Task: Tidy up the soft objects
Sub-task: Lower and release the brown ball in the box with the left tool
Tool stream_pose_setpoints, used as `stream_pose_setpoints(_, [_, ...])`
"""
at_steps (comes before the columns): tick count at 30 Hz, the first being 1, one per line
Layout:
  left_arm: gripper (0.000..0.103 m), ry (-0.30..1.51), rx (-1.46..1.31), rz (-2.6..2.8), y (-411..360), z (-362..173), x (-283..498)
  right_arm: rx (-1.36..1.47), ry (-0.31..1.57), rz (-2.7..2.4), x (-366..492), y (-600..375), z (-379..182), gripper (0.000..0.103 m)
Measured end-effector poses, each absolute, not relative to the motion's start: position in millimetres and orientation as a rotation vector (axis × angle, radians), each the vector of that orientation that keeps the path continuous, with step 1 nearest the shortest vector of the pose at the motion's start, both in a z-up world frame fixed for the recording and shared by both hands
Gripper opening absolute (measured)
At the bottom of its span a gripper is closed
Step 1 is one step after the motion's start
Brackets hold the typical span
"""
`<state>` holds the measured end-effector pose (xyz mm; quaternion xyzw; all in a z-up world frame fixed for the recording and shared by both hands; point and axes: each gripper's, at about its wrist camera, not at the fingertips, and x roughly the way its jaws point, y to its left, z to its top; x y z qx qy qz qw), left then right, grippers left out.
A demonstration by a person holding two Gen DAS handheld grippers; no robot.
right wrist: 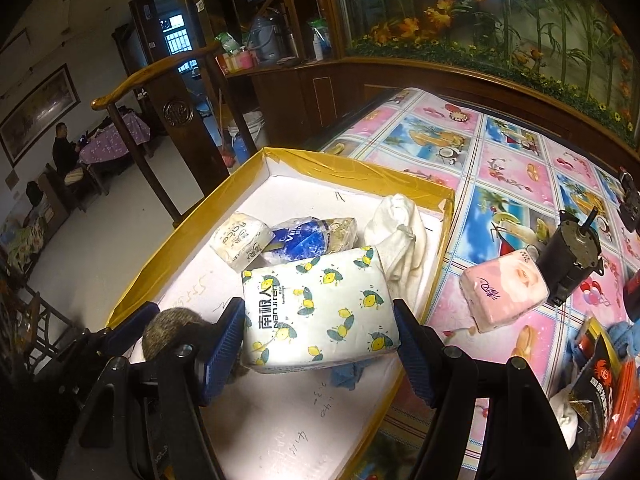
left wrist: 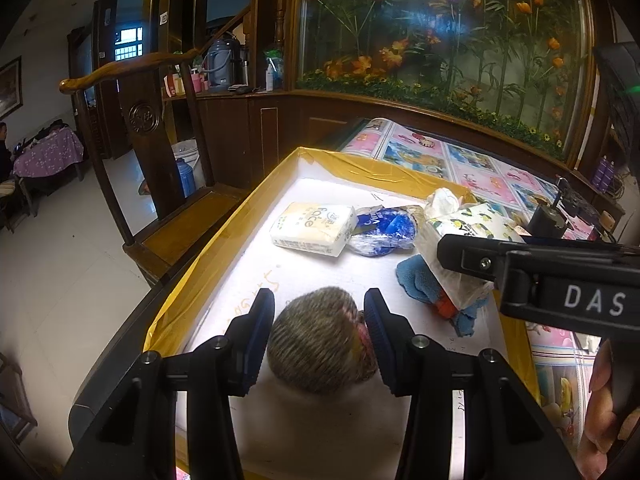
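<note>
Right tongs (right wrist: 318,334) grip the lemon-print tissue pack (right wrist: 320,312) crosswise, long axis tilted; left tongs (left wrist: 320,320) apparently pinch a grey knit ball (left wrist: 316,340).

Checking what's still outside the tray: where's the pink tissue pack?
In the right wrist view, the pink tissue pack lies on the tablecloth, right of the tray, against the black motor.

A lamp overhead is glaring off the glass panel (left wrist: 440,40) and washing the white tray floor (left wrist: 320,272) bright. The room's far side is sitting dim. Both fisheye views are bending lines and darkening at the corners; fine detail is looking soft.
</note>
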<state>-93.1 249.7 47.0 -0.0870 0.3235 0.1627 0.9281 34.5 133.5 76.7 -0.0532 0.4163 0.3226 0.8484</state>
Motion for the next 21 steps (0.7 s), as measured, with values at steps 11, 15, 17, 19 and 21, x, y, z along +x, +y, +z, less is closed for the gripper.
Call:
stream_pose_setpoints(11, [0.046, 0.665, -0.18, 0.333, 252, 47, -94, -0.116, 0.905, 0.666, 44, 145, 65, 0.077])
stream_pose_setpoints(15, [0.046, 0.664, -0.179, 0.335, 252, 47, -94, -0.118, 0.912, 0.663, 47, 148, 62, 0.077])
stream_pose_setpoints(17, [0.046, 0.664, -0.179, 0.333, 252, 47, -94, -0.119, 0.915, 0.663, 47, 150, 60, 0.077])
stream_pose_setpoints(19, [0.046, 0.663, -0.18, 0.335, 252, 47, -94, -0.119, 0.916, 0.662, 47, 151, 60, 0.077])
stream_pose_setpoints(21, [0.046, 0.664, -0.181, 0.334, 252, 47, -95, -0.117, 0.919, 0.661, 47, 152, 59, 0.077])
